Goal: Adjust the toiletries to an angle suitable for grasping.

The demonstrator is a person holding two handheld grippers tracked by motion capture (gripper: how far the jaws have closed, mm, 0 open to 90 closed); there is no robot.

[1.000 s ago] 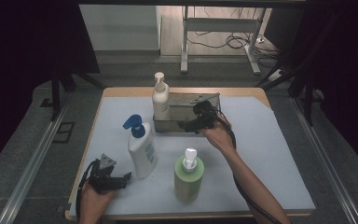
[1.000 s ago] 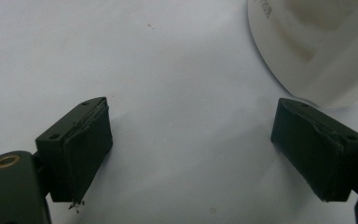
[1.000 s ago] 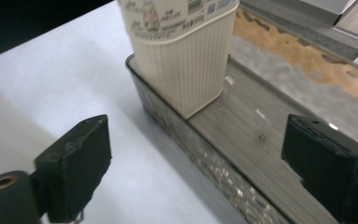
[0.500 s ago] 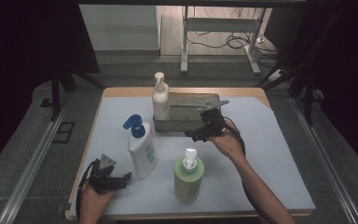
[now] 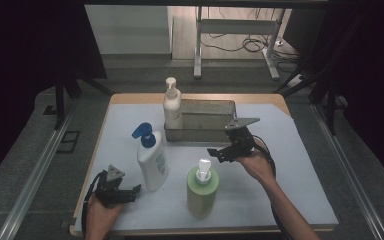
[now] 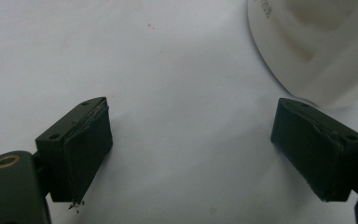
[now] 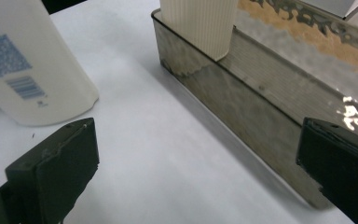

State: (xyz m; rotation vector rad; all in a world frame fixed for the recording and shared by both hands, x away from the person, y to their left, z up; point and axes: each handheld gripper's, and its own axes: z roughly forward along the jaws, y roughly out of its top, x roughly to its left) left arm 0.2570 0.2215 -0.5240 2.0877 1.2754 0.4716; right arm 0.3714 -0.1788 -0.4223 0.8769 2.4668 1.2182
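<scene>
My right gripper (image 5: 219, 151) hangs just above the white sheet (image 5: 300, 165) in front of the metal tray (image 5: 207, 120), its jaws spread wide with nothing between them; they have just been opening. Along those jaws I see the tray's near wall running past on one side and the blue-capped white bottle (image 5: 151, 160) on the other. The cream pump bottle (image 5: 172, 105) stands upright in the tray's left end. The green pump bottle (image 5: 202, 189) stands on the sheet just beside my right hand, apart from the pads. My left gripper (image 5: 130, 191) rests low at the table's near left corner, jaws wide and empty, near the base of the blue-capped bottle.
</scene>
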